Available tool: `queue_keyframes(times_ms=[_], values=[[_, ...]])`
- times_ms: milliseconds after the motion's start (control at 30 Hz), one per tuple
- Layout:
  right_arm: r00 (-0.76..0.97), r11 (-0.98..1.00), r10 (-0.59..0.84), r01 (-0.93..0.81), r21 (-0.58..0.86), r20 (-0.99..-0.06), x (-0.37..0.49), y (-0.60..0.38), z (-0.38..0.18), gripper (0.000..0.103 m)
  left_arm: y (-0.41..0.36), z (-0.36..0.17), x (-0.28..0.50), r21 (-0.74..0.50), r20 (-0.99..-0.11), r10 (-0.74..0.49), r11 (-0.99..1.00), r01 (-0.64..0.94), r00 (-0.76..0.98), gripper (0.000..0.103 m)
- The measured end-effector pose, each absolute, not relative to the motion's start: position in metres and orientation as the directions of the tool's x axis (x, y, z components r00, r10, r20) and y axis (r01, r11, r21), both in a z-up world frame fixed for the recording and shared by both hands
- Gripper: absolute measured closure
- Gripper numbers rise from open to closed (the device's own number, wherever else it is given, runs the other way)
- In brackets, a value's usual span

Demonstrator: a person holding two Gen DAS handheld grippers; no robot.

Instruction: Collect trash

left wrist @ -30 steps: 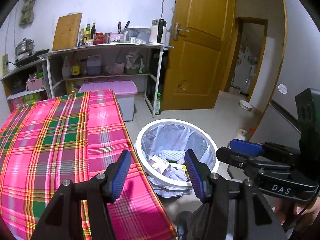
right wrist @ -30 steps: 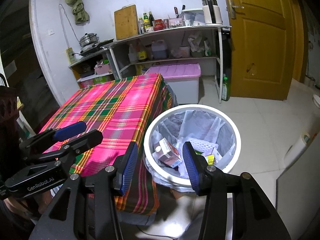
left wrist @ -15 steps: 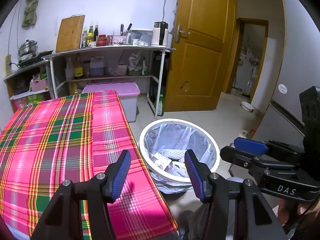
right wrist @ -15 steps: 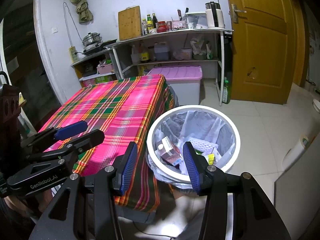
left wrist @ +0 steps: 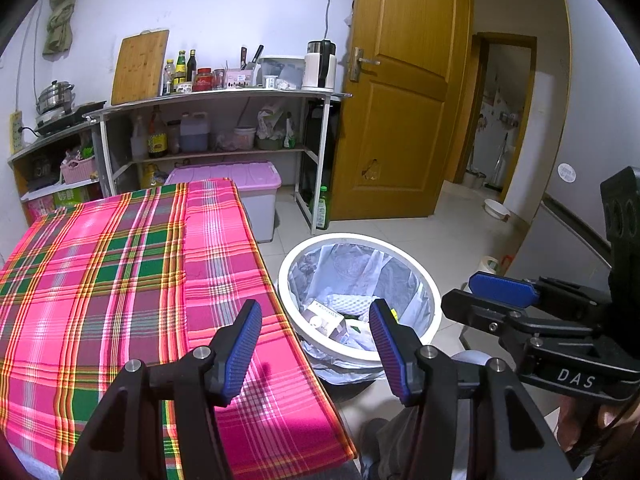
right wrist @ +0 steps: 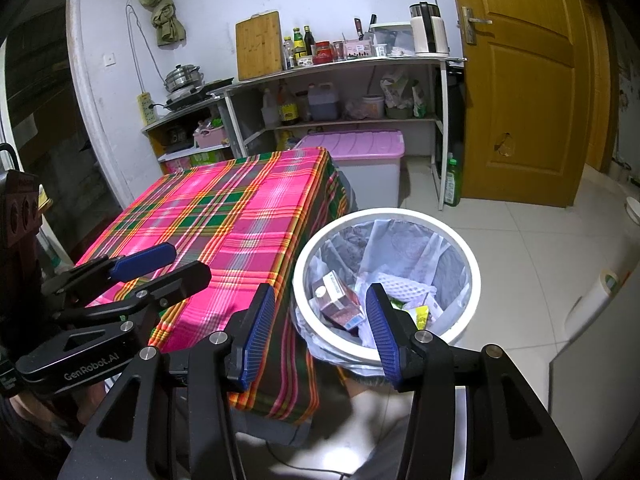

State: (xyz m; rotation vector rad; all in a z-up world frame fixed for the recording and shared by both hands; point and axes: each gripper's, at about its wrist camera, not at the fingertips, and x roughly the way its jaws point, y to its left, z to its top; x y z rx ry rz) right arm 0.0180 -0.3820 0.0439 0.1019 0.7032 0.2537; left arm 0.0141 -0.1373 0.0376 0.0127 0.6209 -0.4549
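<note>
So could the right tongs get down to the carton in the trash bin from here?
Probably yes. The right tongs are open and empty, poised above the white trash bin, and the carton lies on top of the other trash with nothing over it. The bin's mouth is uncovered.

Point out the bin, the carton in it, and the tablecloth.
bin (right wrist: 468, 248), right wrist view, on its white rim at the right.
carton (right wrist: 338, 300), right wrist view, on its top face.
tablecloth (left wrist: 120, 280), left wrist view, on the flat plaid top.
</note>
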Motion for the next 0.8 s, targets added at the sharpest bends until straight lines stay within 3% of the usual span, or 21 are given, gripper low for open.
queue_keyframes(times_ms=[800], values=[[0.726, 0.964, 0.266, -0.195, 0.180, -0.634, 0.015, -0.379, 0.037, 0.054, -0.128, 0.033, 0.017, -0.131, -0.579, -0.404, 0.904, 0.408, 0.709, 0.047]])
